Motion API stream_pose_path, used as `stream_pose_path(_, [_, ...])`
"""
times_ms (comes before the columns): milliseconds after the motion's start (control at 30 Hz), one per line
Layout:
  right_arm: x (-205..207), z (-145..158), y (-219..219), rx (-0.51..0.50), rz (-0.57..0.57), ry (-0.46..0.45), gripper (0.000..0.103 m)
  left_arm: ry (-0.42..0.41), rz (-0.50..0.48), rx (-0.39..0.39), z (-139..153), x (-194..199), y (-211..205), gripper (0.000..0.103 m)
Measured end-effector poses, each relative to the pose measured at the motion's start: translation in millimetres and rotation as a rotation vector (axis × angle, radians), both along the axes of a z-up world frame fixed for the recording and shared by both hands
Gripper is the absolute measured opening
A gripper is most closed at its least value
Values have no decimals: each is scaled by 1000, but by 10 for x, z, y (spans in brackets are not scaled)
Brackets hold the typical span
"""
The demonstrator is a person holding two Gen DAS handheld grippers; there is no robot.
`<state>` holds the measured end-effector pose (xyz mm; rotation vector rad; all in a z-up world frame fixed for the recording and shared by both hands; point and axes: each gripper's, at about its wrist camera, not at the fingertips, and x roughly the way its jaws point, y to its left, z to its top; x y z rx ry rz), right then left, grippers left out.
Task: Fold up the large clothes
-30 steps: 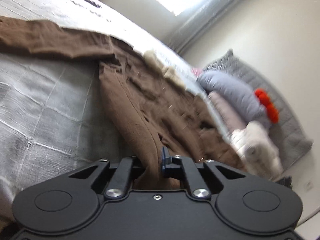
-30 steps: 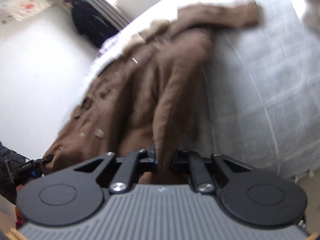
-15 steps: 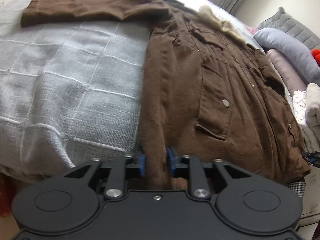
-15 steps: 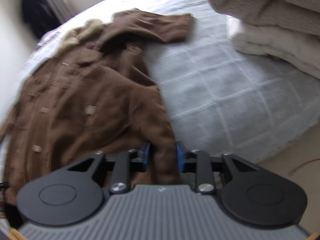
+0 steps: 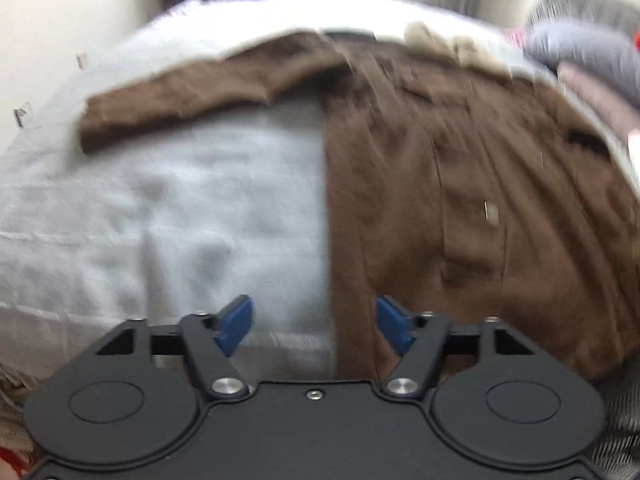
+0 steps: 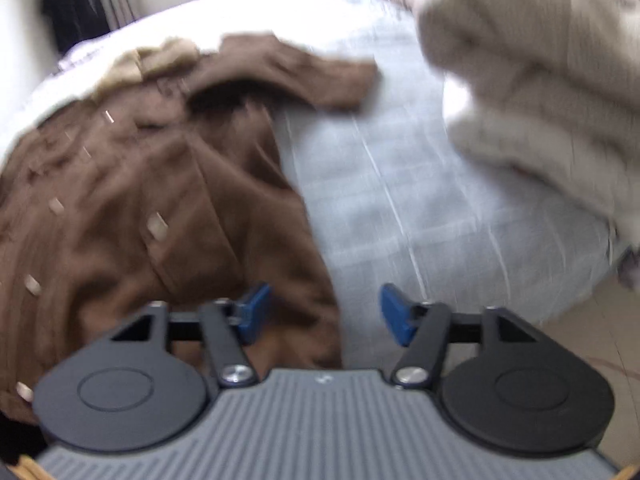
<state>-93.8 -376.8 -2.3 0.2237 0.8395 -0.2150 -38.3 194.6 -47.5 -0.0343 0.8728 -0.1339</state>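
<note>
We have just been opening both the left gripper (image 5: 315,326) and right gripper (image 6: 322,312), jaws now wide, gripping nothing, apparently so the brown coat (image 5: 460,200) lies spread flat on the bed (image 5: 180,220) for folding.

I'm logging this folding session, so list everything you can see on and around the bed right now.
coat: one, brown with a pale fur collar, spread flat on the bed, sleeves out to the sides
bedspread: one, light grey checked, covering the bed
folded blankets: a stack, cream, beside the coat
pillows: a few, grey and pinkish, past the collar
dark garment: one, black, hanging by the wall
left claw: open, coat hem edge between the jaws
right claw: open, at the hem's other corner
</note>
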Motion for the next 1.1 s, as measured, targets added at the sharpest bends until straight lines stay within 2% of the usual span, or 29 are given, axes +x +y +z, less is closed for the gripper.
stream_pose_path(33, [66,88,45,8,15,-22,80,-29,29,-24,54,54,89,83])
stream_pose_path(100, [210,191,142,14,56,-51,85,-78,112,-74,108,225,307,88])
stream_pose_path(267, [635,237,506,-50,154,-50,90,-134,352,-187,-33,845,946,88])
stream_pose_path(433, [1032,40,761,-110,205,-12,90,-148,630,-287,-368,1549,1575,85])
stream_pose_path(500, [1154,-9,821,-137,209,-1,90,-220,687,-311,-417,1729,1703,85])
stream_pose_path(567, [1260,-60,837,-148,202,10,90,-248,722,-280,-423,1931,1713,77])
stream_pose_path(600, [1326,-81,832,-148,193,14,90,-256,732,-262,-425,2025,1704,61])
stream_pose_path(633, [1370,-97,817,-145,187,17,90,-253,740,-235,-430,2104,1696,37])
stream_pose_path(667, [1427,-112,798,-139,181,20,90,-255,747,-213,-430,2160,1679,23])
stream_pose_path(733, [1525,-135,767,-132,169,20,90,-305,773,-170,-321,2141,1620,16])
stream_pose_path(833, [1606,-128,703,-133,154,15,90,-500,809,-35,-98,1928,1518,15])
stream_pose_path(867, [1622,-123,672,-131,148,10,91,-498,814,41,-124,1968,1505,15])
stream_pose_path(933, [1653,-113,584,-124,129,1,91,-386,814,147,-289,2184,1570,18])
stream_pose_path(967, [1661,-105,529,-125,112,-2,91,-330,810,143,-359,2226,1606,20])
stream_pose_path(1000, [1662,-89,480,-128,101,-4,91,-339,806,140,-368,2192,1593,22])
stream_pose_path(1033, [1651,-69,418,-134,87,-8,92,-363,798,161,-336,2136,1540,29])
stream_pose_path(1067, [1634,-38,354,-143,71,-15,94,-381,790,188,-288,2081,1471,46])
stream_pose_path(1100, [1617,0,270,-151,50,-25,96,-392,781,203,-223,2035,1420,56])
